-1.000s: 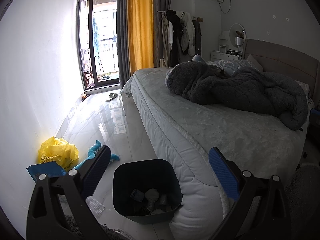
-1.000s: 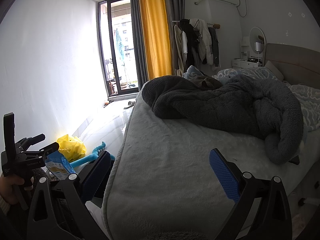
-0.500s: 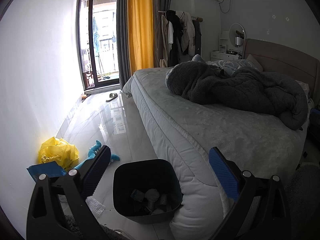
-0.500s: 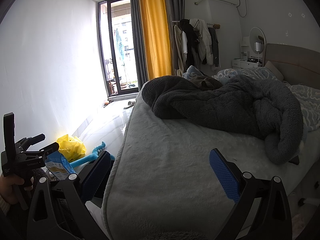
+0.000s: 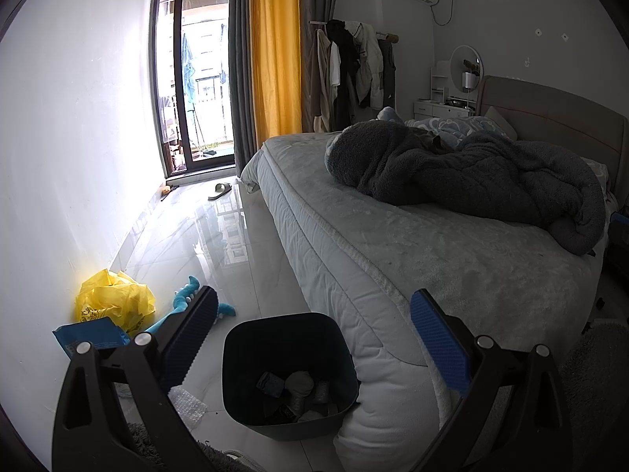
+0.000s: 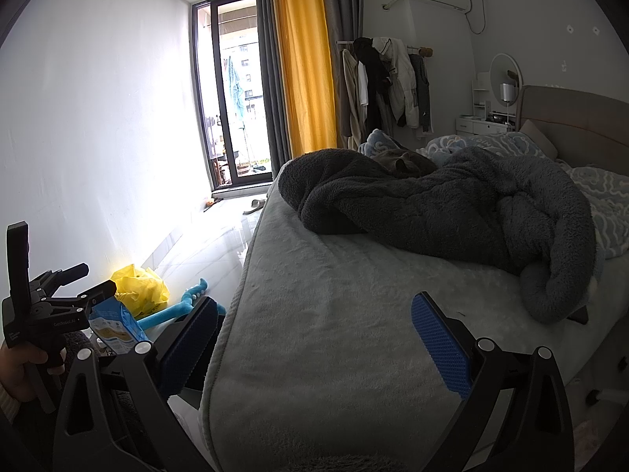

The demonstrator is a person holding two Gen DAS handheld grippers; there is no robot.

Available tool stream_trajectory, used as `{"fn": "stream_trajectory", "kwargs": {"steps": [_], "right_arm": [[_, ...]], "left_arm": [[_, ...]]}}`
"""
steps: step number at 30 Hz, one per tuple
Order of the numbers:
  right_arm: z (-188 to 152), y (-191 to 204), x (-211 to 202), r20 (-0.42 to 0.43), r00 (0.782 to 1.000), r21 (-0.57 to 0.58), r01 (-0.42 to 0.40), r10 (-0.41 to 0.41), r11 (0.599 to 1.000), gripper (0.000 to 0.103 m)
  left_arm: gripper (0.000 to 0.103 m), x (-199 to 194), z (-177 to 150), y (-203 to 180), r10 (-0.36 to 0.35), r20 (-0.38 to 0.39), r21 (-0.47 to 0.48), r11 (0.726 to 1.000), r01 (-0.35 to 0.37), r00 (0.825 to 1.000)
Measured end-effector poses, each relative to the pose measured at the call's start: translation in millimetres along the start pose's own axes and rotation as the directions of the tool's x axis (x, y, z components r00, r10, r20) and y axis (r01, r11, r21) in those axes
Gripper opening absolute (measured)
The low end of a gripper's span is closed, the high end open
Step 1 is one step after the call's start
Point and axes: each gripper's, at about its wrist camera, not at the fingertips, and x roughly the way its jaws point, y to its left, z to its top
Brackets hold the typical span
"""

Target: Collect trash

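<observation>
The left claw is hanging released, its blue pads spread wide, above the dark trash bin that is standing on the glossy floor tight against the corner of the bed. The bin is sitting directly between and just below the two pads, and it is already holding some crumpled wrappers and scraps at the bottom (too dark to tell apart).

Off to the left of that claw, a blue snack packet is lying near the wall, just beside a crumpled yellow plastic bag; a blue plush toy is stretching across the floor between the bag and the bin. A bit of bubble wrap is lying on the floor just left of the bin.

The right claw is also spread apart and gripping nothing, hovering over the bed's grey cover, well apart from the litter on the floor. A heap of dark grey blanket is lying further up the bed. In the right wrist view a hand is gripping the handle of the left tool at the lower left.
</observation>
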Motion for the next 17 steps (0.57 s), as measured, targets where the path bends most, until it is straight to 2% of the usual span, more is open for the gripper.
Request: {"fn": "stream_trajectory", "kwargs": {"steps": [17], "right_arm": [[0.6, -0.5, 0.1, 0.0, 1.0, -0.001, 0.0, 0.0, 1.0, 0.1]], "left_arm": [[0.1, 1.9, -1.8, -0.6, 0.001, -0.001, 0.0, 1.0, -0.001, 1.0]]}}
